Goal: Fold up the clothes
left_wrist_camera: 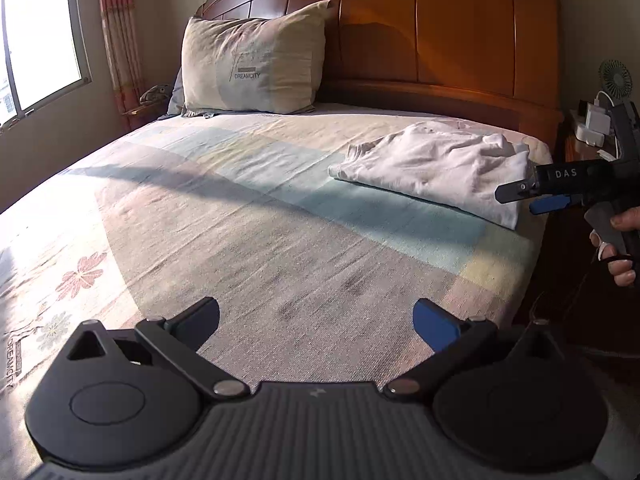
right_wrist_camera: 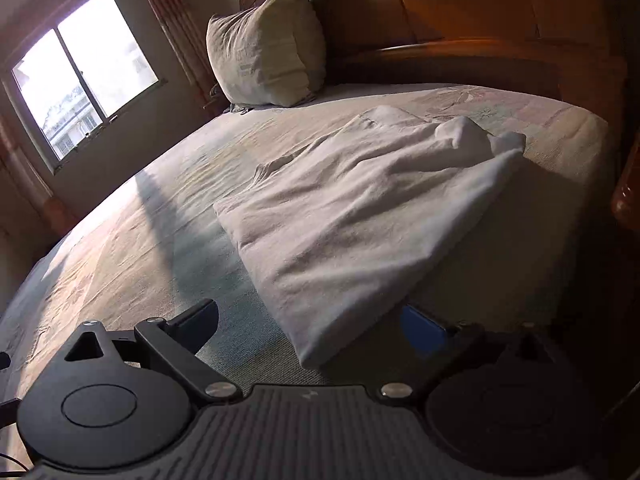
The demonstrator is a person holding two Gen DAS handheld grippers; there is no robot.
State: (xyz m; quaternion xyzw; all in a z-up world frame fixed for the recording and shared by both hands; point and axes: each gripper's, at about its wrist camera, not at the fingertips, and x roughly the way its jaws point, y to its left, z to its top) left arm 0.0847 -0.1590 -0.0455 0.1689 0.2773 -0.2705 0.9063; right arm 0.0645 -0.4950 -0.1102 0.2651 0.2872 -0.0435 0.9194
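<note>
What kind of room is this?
A bedroom, almost certainly: a made bed with a tall wooden headboard, a pillow propped against it, and a white garment lying folded on the sheet.

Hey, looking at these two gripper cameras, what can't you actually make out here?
- Right wrist view: right gripper's blue finger partly hidden behind the white garment corner.
- Left wrist view: nightstand items too small, cut by the edge.
- Garment type unclear; folded, wrinkled.
</note>
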